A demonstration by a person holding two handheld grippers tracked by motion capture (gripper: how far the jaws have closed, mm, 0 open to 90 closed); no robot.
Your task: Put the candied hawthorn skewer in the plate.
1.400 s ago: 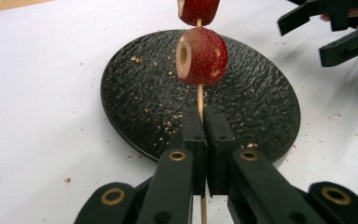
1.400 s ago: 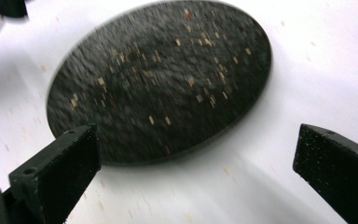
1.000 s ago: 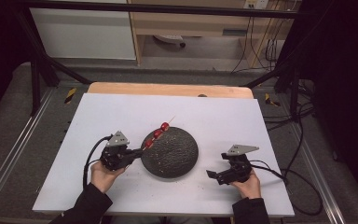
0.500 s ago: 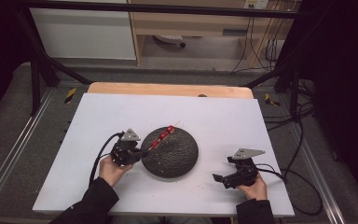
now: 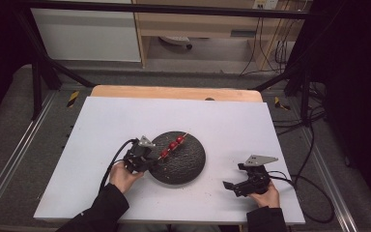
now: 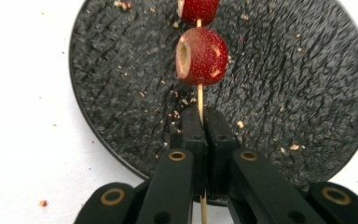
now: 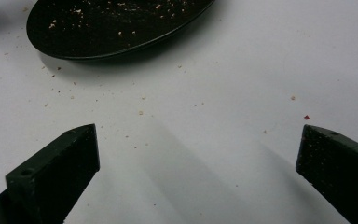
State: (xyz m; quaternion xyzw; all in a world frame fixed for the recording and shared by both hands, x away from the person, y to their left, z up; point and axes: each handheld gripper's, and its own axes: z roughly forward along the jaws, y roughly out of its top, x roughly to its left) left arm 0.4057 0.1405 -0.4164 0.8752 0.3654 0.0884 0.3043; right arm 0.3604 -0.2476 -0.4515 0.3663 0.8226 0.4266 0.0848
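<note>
Two grippers work our table: nearest us, the right gripper (image 5: pixel 235 186) rests on the white table (image 5: pixel 101 125) with its jaws spread wide and nothing between them, well apart from the plate. Ahead and to its side, the left gripper (image 5: pixel 150 163) is clamped tight on the bare end of a thin wooden skewer (image 6: pixel 200 105), which we see running out from between its jaws over the dark textured plate (image 5: pixel 193 166). Just beyond the jaw tips sits the first red fruit (image 6: pixel 202 56), cored at one end; more red pieces follow up the stick toward the plate's far side. We judge the skewer light but brittle, the fruit likely soft or glazed and easy to mar, so the bare stick below the fruit is the place to grip, as we do now. Crumbs scatter the plate and the table around both grippers. Against half a second ago, the skewer lies lower and flatter across the plate, the left gripper has kept close to its near rim, and the right gripper has hardly shifted.
</note>
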